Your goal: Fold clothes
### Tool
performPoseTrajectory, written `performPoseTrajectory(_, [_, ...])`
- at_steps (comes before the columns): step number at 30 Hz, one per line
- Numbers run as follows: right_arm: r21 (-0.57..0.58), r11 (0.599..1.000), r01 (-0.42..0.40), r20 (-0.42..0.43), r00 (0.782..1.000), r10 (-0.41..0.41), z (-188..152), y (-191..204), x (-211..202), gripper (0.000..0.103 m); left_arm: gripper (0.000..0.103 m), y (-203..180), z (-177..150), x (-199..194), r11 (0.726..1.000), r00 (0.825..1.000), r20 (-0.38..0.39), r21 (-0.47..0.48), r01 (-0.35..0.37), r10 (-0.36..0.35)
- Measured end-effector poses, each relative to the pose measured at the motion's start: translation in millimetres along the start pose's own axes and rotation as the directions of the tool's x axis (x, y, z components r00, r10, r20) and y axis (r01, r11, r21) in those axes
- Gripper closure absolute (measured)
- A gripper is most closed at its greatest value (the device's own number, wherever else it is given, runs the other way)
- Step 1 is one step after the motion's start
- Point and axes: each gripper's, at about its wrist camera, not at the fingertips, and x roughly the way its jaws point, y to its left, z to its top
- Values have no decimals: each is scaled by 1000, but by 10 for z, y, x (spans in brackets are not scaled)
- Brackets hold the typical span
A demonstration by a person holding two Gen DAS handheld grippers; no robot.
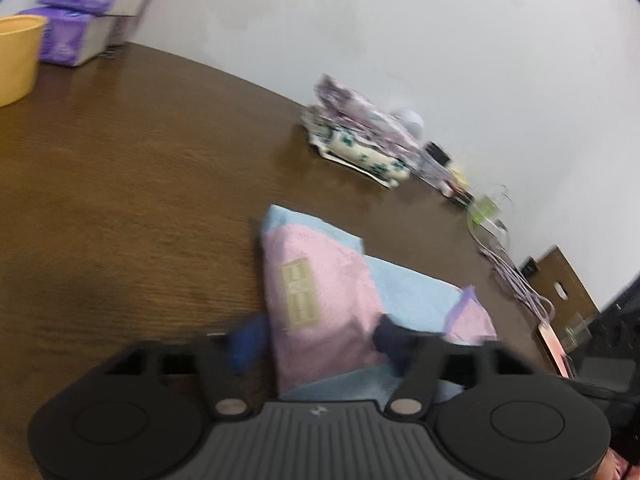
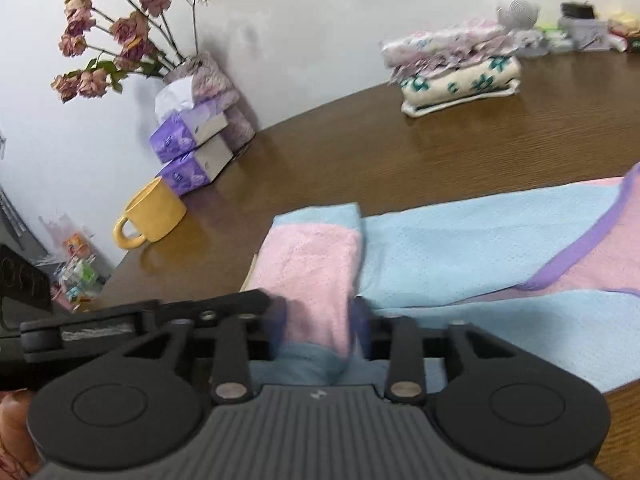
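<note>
The garment (image 2: 480,248), light blue and pink with a purple band, lies on the brown wooden surface (image 2: 360,152), spread out to the right in the right wrist view. One end of it is folded over, showing a pink panel with blue at its far edge. In the left wrist view the same garment (image 1: 320,292) shows a tan label on the pink fold.

The right gripper (image 2: 320,320) has its jaws closed to a narrow gap around the pink folded end, the blue pads pressed against the cloth on both sides. The left gripper (image 1: 316,336) holds its jaws wider; the pink fold sits between the two blue fingertips, but motion blur keeps me from telling whether they pinch it.

Farther back on the surface, near the white wall, sits a stack of folded clothes (image 2: 456,76), floral cream and pinkish. To the left stand a yellow mug (image 2: 154,214), two purple tissue boxes (image 2: 188,148) stacked one on the other, and a bunch of dried roses (image 2: 112,32) behind them. Small clutter (image 1: 452,172) and a cable (image 1: 516,280) lie along the far edge in the left wrist view.
</note>
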Motion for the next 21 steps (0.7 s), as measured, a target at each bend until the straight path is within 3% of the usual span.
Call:
performPoseTrajectory(2, [-9, 1000, 4, -1, 1000, -4, -38, -3, -36, 64, 31, 8, -22, -36, 1000, 1000, 7, -2, 6, -6])
performPoseTrajectory(3, [-14, 1000, 4, -7, 1000, -4, -66, -4, -46, 64, 41, 1, -37, -49, 1000, 1000, 7, 6, 11, -11])
performPoseTrajectory(4, [-19, 1000, -1, -17, 1000, 1, -94, -2, -46, 71, 63, -16, -54, -45, 999, 1000, -2, 22, 27, -27])
performPoseTrajectory(5, [-22, 1000, -8, -25, 1000, 7, -115, 0, -42, 82, 69, -34, -69, -34, 998, 999, -14, 39, 48, -47])
performPoseTrajectory(6, [-20, 1000, -12, -28, 1000, 11, -135, -1, -43, 84, 71, -54, -84, -20, 997, 998, -26, 49, 59, -57])
performPoseTrajectory(8, [-11, 1000, -14, -21, 1000, 14, -149, -10, -71, 83, 67, -77, -113, -37, 997, 999, -23, 56, 47, -46])
performPoseTrajectory(9, [-4, 1000, -14, -14, 1000, 14, -150, -18, -92, 82, 52, -76, -121, -54, 998, 999, -19, 50, 42, -42])
performPoseTrajectory(10, [1, 1000, -12, -7, 1000, 12, -151, -26, -115, 75, 34, -68, -128, -75, 999, 999, -10, 41, 35, -34])
performPoseTrajectory(11, [1, 1000, -6, 1, 1000, 6, -154, -33, -140, 69, 32, -66, -140, -102, 999, 1000, 5, 37, 20, -21])
performPoseTrajectory(13, [-12, 1000, 3, 4, 1000, -3, -172, -32, -171, 70, 37, -75, -165, -130, 999, 1000, 16, 47, 19, -20])
performPoseTrajectory(14, [-19, 1000, 0, -2, 1000, 0, -184, -28, -165, 76, 44, -84, -176, -129, 998, 999, 13, 57, 31, -32])
performPoseTrajectory(15, [-24, 1000, -4, -8, 1000, 4, -195, -19, -155, 81, 62, -94, -188, -128, 997, 999, 9, 67, 43, -43])
performPoseTrajectory(16, [-30, 1000, -9, -15, 1000, 8, -206, -10, -145, 83, 65, -104, -200, -128, 996, 999, 6, 74, 48, -48])
performPoseTrajectory(17, [-33, 999, -13, -17, 1000, 12, -211, -4, -141, 82, 62, -114, -212, -127, 996, 999, 5, 80, 50, -50])
performPoseTrajectory(18, [-30, 999, -16, -8, 1000, 16, -204, -7, -152, 81, 52, -114, -213, -132, 996, 999, 9, 77, 47, -48])
performPoseTrajectory(19, [-25, 1000, -15, 6, 1000, 15, -192, -15, -169, 71, 36, -101, -207, -142, 997, 999, 20, 66, 38, -39])
performPoseTrajectory(20, [-25, 1000, -8, 22, 1000, 9, -166, -16, -180, 64, 32, -84, -200, -153, 998, 999, 32, 52, 27, -28])
performPoseTrajectory(21, [-33, 999, 4, 38, 999, -3, -132, -10, -182, 64, 31, -68, -187, -160, 999, 999, 46, 38, 19, -20])
